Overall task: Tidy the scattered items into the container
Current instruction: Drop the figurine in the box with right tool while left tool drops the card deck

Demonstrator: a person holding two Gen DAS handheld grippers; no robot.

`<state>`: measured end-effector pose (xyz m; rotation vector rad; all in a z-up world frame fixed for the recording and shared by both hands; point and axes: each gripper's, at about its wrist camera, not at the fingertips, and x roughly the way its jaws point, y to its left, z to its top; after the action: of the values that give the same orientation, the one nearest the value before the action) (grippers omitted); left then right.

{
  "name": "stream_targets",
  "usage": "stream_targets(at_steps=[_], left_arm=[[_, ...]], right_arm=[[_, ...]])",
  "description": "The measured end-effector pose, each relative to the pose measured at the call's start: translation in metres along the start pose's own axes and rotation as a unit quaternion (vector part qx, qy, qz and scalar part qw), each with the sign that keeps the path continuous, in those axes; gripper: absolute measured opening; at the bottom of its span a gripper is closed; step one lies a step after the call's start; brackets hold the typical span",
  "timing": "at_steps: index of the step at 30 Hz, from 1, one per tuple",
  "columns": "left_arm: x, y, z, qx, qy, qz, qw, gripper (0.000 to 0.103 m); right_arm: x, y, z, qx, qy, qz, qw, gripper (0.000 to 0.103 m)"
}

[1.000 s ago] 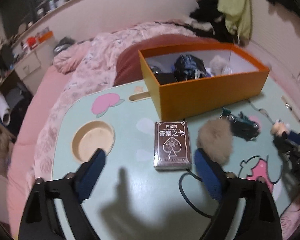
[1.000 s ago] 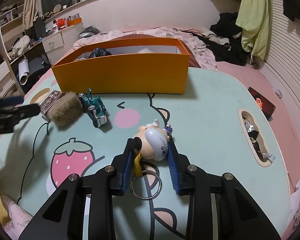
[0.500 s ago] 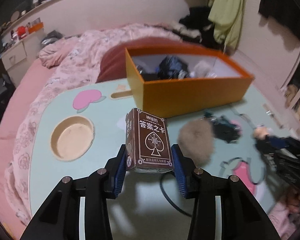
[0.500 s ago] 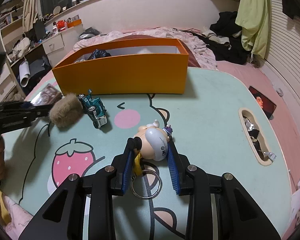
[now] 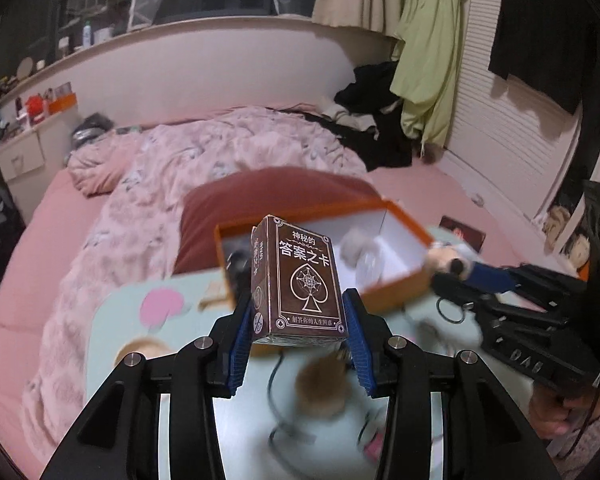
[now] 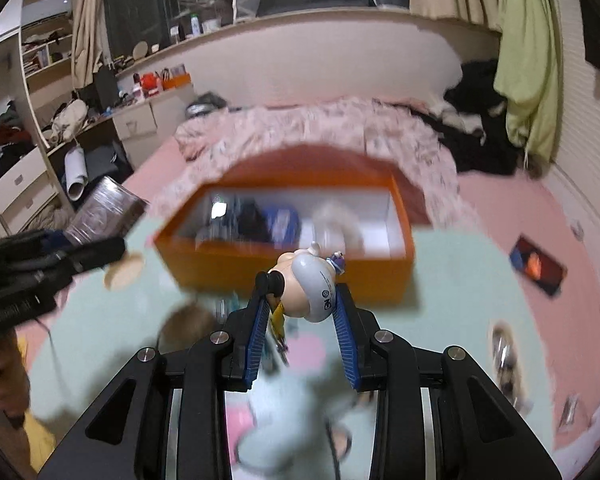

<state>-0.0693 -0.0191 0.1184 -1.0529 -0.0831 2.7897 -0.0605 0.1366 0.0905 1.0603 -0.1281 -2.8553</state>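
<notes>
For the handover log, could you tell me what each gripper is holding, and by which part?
The left gripper pinches the brown card box by its lower side edges. The right gripper clamps the figurine keychain across its round body.

The card box (image 5: 298,286) is sitting upright between the fingers of the left gripper (image 5: 299,322), raised above the table (image 5: 140,344) and in front of the storage box (image 5: 396,284). The storage box is standing at the table's far edge, with the bed (image 5: 204,160) lying behind it. The figurine keychain (image 6: 310,288) is sitting between the fingers of the right gripper (image 6: 300,326), before the storage box's near wall. Several blurred items, possibly clothing, are lying inside the storage box. The furry ball (image 5: 320,386) is lying on the table below the left gripper.
</notes>
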Motion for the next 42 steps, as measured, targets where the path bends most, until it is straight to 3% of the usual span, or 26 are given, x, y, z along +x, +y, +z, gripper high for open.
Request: stream_targets(at_steps=[5,8,13,14,15,17,18,21,25,28,33,38,42], left_arm=[[0.046,0.002,0.032,-0.017,0.036,0.008,0.9992,0.042],[0.081,0.005,0.037,-0.024,0.063,0.021,0.9975,0.044],[0.099,0.002,0.031,-0.018,0.077,0.037,0.9962,0.07],[0.096,0.001,0.028,-0.016,0.073,0.037,0.9965,0.08],[0.089,0.001,0.025,-0.016,0.066,0.038,0.997,0.085],[0.073,0.0,0.02,-0.017,0.05,0.04,0.9978,0.088],[0.064,-0.001,0.017,-0.018,0.043,0.039,0.9981,0.089],[0.038,-0.005,0.002,-0.015,0.031,0.038,0.9987,0.1],[0.013,-0.016,-0.034,-0.002,0.043,0.056,0.9975,0.101],[0.007,-0.023,-0.07,-0.006,0.069,0.058,0.9959,0.101],[0.007,-0.027,-0.113,-0.034,0.077,0.08,0.9932,0.102],[0.021,-0.02,-0.132,-0.058,0.105,0.092,0.9885,0.102],[0.025,-0.013,-0.14,-0.058,0.1,0.116,0.9866,0.103]], right_arm=[[0.044,-0.016,0.052,0.047,0.032,0.08,0.995,0.034],[0.076,-0.024,0.064,0.062,0.048,0.069,0.995,0.034],[0.123,-0.042,0.065,0.122,0.101,0.064,0.985,0.035],[0.126,-0.047,0.064,0.135,0.103,0.065,0.983,0.038],[0.124,-0.05,0.062,0.143,0.101,0.065,0.982,0.042],[0.11,-0.055,0.059,0.145,0.081,0.063,0.984,0.061],[0.1,-0.056,0.057,0.14,0.067,0.059,0.986,0.063],[0.068,-0.049,0.046,0.105,0.032,0.037,0.993,0.065],[0.031,-0.028,0.02,0.054,0.018,-0.001,0.998,0.065],[0.015,-0.016,-0.012,0.02,0.03,-0.009,0.999,0.071],[0.011,-0.007,-0.061,-0.003,0.078,-0.007,0.997,0.072],[0.023,-0.004,-0.083,-0.013,0.108,-0.012,0.994,0.073],[0.028,-0.003,-0.089,-0.024,0.109,-0.042,0.993,0.085]])
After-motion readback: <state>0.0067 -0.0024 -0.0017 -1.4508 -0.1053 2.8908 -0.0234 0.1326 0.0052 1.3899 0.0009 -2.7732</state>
